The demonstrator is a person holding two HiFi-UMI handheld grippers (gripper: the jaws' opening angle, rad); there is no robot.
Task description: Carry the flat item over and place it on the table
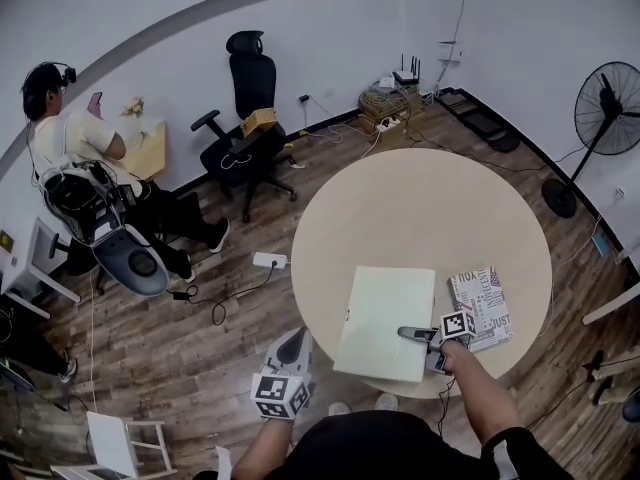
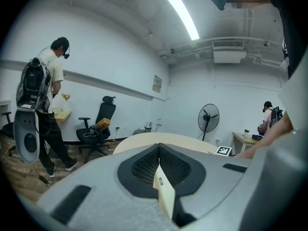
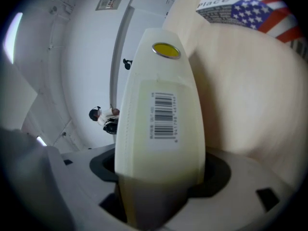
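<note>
The carrying looks done. The flat item (image 1: 385, 320), a pale green slab, lies flat on the round surface (image 1: 420, 208) on the person's side, just beside a printed box (image 1: 482, 303) to its right.

The right gripper (image 1: 408, 333) is at the item's right rim. In the right gripper view the item's barcoded edge fills the gap between the fingers, but dark slits show on either side of it. The fingers therefore stand apart and seem not to press on it (a grip let go, by my reading, not a clamp).

The left gripper (image 1: 295, 340) hangs off the surface, low by the person's body, and takes no part. Its fingers are together, with a thin cream strip at their seam that I cannot identify.

What is left, as I judge it, is small: draw the right gripper back off the rim without dragging the item. Its near corner reaches almost to the surface's edge.
</note>
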